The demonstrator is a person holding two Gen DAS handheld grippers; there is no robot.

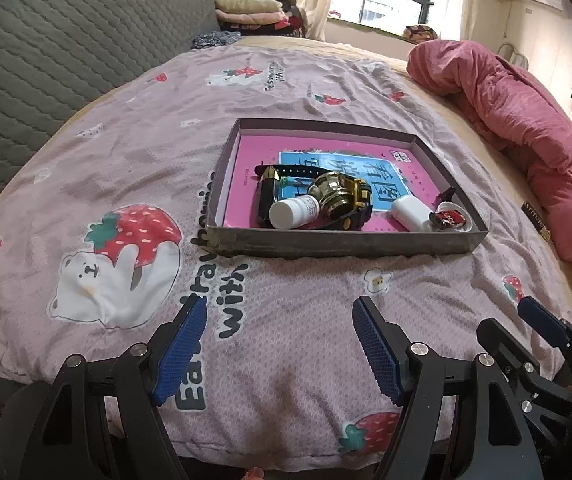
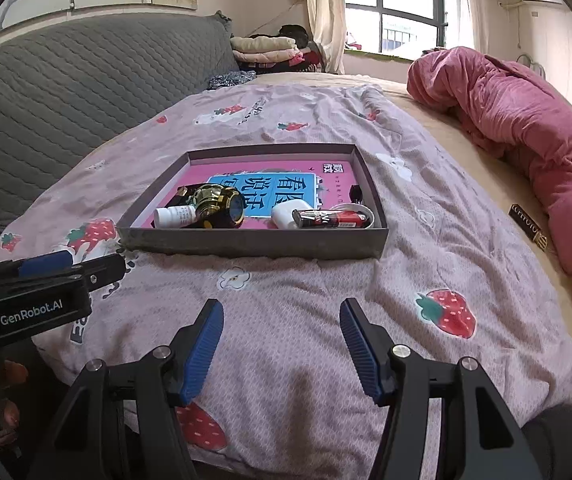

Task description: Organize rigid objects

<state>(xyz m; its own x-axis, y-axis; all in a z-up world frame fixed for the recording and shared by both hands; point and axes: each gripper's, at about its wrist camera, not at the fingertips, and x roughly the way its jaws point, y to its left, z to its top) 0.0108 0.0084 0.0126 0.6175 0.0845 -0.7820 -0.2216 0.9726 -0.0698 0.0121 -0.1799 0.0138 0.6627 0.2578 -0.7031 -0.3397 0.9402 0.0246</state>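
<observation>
Home bedroom, bed with strawberry-print quilt [image 1: 293, 92], padded headboard [image 2: 86, 80], curtained window [image 2: 401, 4]

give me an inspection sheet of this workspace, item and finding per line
surface: bed with strawberry-print quilt, rumpled
job's things: shallow grey box on the quilt holds a pink book, white pill bottle, brass ornament, black gold-tipped item, white case, red pack in a white dish
clutter: small black item beside rolled pink duvet
grippers: left gripper and right gripper open, empty, short of the box
cables: nothing seen
surroundings: grey quilted headboard, folded clothes, window
</observation>
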